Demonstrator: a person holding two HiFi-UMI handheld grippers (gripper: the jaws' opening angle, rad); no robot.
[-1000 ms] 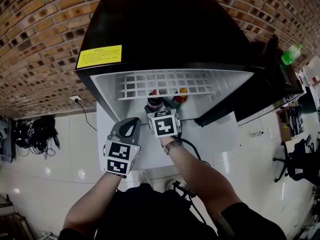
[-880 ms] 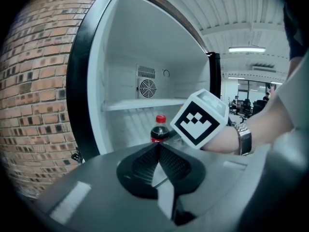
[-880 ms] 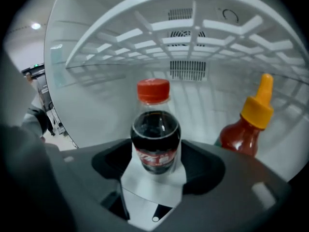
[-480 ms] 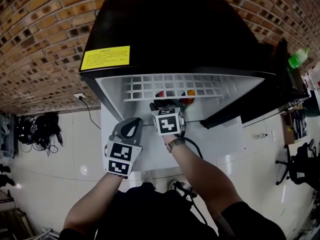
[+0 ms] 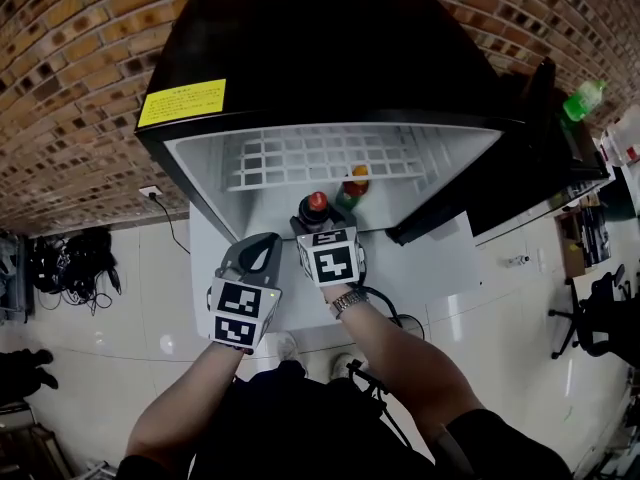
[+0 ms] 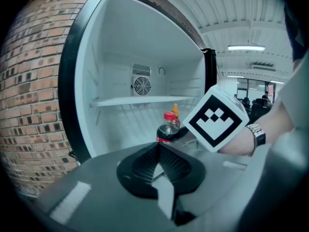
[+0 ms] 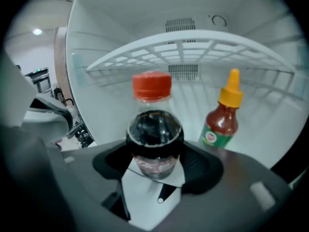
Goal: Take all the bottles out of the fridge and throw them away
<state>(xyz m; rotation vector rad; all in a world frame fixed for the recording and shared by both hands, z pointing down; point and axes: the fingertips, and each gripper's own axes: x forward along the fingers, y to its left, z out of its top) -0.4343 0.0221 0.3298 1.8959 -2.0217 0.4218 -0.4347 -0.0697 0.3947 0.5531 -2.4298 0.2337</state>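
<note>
cola bottle (image 7: 154, 134) is grasped upright between the jaws of the right gripper (image 7: 155, 164), low at the open front of the fridge (image 5: 300, 58), under the shelf (image 7: 193, 47) | sauce bottle (image 7: 223, 120) is seen standing inside, to its right, apart | left gripper (image 6: 157, 151) is clenched on nothing, outside the fridge

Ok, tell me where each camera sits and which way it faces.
Head view: on the person's head, looking steeply down at the open fridge; both forearms, left tongs and right tongs show.
Left gripper view: on the shut, empty left tongs, facing into the fridge; the right wrist shows.
Right gripper view: on the right tongs, shut on the cola bottle, facing the fridge's back.
Shared: all three show cola bottle and sauce bottle.
</note>
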